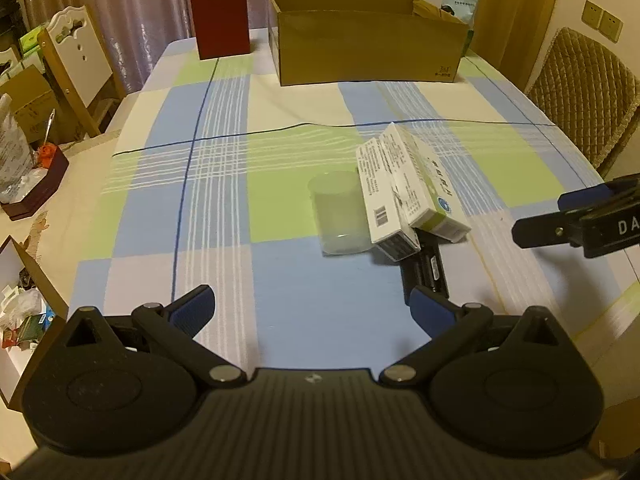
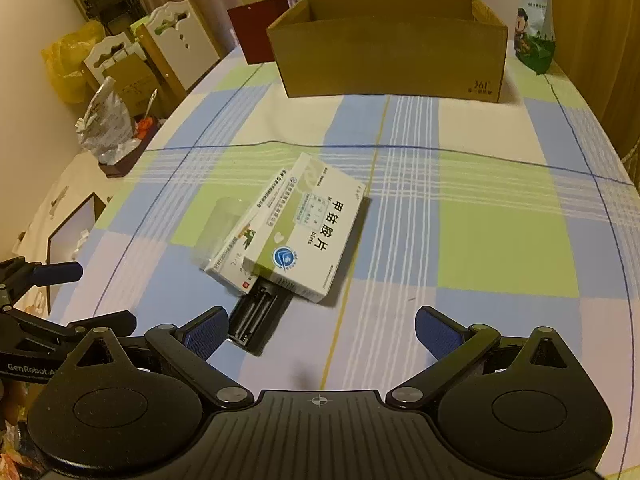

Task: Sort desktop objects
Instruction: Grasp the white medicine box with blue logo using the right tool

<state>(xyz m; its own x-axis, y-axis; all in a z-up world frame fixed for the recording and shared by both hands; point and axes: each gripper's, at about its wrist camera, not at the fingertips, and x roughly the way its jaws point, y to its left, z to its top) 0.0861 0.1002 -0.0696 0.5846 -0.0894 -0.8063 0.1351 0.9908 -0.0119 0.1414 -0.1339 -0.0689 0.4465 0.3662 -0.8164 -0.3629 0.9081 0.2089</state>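
I'm working over a table (image 1: 132, 184) covered in a blue, green and cream checked cloth, with a large open brown cardboard box (image 1: 368, 48) standing at its far edge and a dark red rectangular box (image 1: 222, 24) just beside it to the left. Nothing looks sorted yet, as far as I can judge: the things to sort lie in one cluster near the middle of the table, well apart from the cardboard box. The biggest of them is a white and green medicine carton (image 2: 312, 232), lying tilted on a second, narrower white carton (image 2: 240, 248); a clear plastic cup (image 1: 338, 212) stands upside down touching that pile on its left, and a small black battery holder (image 2: 258, 316) pokes out from under the cartons on the near side. My left gripper (image 1: 312, 308) hovers short of the cluster with its fingers spread wide and nothing between them; my right gripper (image 2: 320, 332) is likewise spread and empty, its left finger just beside the battery holder. I'd say I'm at the approach for a first pick, and the next move calls for lowering the right fingers around the top carton without shoving the pile
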